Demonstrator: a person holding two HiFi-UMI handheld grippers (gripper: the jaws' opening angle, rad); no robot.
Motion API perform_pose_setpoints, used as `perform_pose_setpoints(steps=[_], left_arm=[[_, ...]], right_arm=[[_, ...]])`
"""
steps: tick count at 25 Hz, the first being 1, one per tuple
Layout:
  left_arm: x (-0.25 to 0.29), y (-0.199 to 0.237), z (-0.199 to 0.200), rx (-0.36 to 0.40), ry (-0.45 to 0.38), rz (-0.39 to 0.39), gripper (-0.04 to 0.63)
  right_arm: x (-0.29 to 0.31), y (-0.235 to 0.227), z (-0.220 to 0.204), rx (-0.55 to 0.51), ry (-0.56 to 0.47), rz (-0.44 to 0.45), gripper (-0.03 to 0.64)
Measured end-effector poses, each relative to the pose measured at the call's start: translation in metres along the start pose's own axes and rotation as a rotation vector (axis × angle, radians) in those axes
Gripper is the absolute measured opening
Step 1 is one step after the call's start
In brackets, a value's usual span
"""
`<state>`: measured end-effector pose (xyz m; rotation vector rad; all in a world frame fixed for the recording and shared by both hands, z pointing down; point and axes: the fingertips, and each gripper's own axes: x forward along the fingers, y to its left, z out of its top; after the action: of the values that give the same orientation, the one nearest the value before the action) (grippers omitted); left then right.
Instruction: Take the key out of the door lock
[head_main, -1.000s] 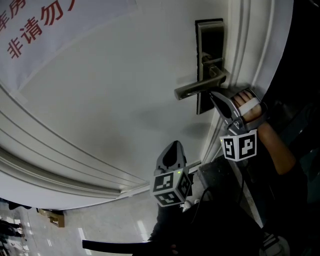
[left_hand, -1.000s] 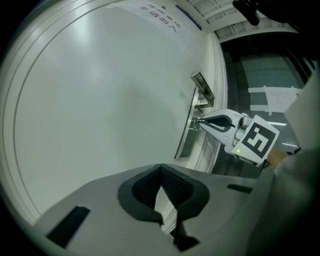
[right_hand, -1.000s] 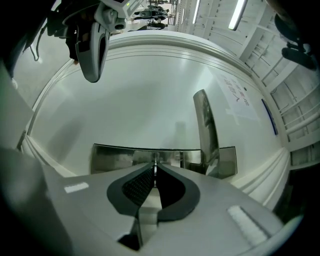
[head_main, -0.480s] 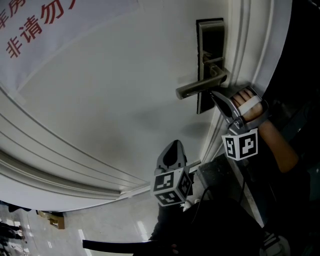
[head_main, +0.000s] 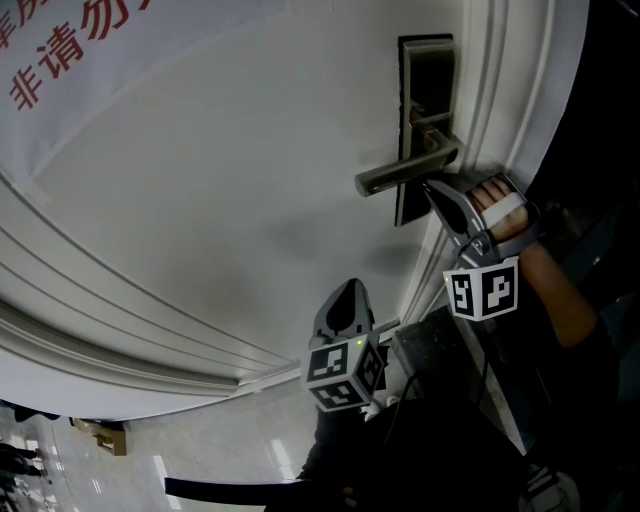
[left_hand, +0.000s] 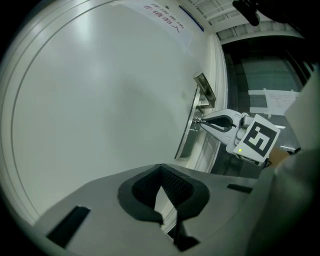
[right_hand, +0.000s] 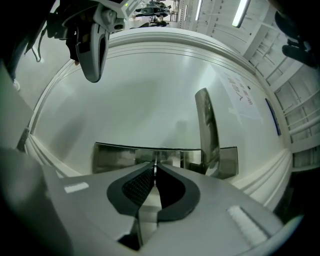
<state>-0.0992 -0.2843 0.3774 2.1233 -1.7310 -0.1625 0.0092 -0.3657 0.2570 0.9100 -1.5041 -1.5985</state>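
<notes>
Far left of the lock plate there's a sign with red characters on the white door. My left gripper hangs below and left of the plate, well apart from it, with its tip pointing at the door panel and its marker cube toward me. In the left gripper view its jaws meet at the tips with nothing between them and only bare door behind. Further right is the plate itself, a dark metal strip upright on the door. The handle sticks out from it toward the left, roughly level. My right gripper sits just under the handle with its tip right at the plate's lower part. In the right gripper view its jaws are pinched narrow on the key, a thin bright sliver running from the fingertips straight to the plate face. So the key is at the plate, below the handle, clamped in that gripper, and it looks seated in the lock, though I can't tell how deep. The left gripper view shows the same from the side, with the tip touching the plate's edge. Right of the plate is the moulded door frame. A hand wraps the right gripper's grip, just below and right of the plate.
</notes>
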Motion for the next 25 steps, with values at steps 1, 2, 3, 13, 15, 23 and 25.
perform_pose_setpoints(steps=[1,2,3,13,15,23,25], left_arm=[[-0.0001,0.0000,-0.0001,-0.001,0.000,0.000,0.000],[-0.0003,-0.0001,-0.0002,-0.001,0.000,0.000,0.000],[-0.0005,-0.0002,-0.0003,-0.002,0.000,0.000,0.000],[-0.0030,0.0011,-0.0005,-0.003,-0.006,0.007,-0.001],[-0.0035,0.0020,0.0008,0.003,-0.010,0.009,0.000],[-0.0046,0.0021,0.0016,-0.001,-0.009,0.009,-0.001],[-0.0049,0.0010,0.0010,-0.005,-0.003,0.007,-0.001]], right_arm=[[-0.0001,0.0000,0.0000,-0.005,0.000,0.000,0.012],[-0.0002,0.0002,-0.0002,-0.014,0.000,-0.002,0.012],[-0.0003,0.0003,-0.0004,-0.023,0.001,-0.003,0.012],[-0.0003,0.0012,-0.0007,-0.069,0.005,-0.006,0.012],[-0.0003,0.0006,-0.0007,-0.045,0.008,0.002,0.012],[-0.0005,0.0001,-0.0005,-0.039,0.013,0.004,0.012],[-0.0006,0.0008,-0.0007,-0.060,0.013,0.001,0.012]])
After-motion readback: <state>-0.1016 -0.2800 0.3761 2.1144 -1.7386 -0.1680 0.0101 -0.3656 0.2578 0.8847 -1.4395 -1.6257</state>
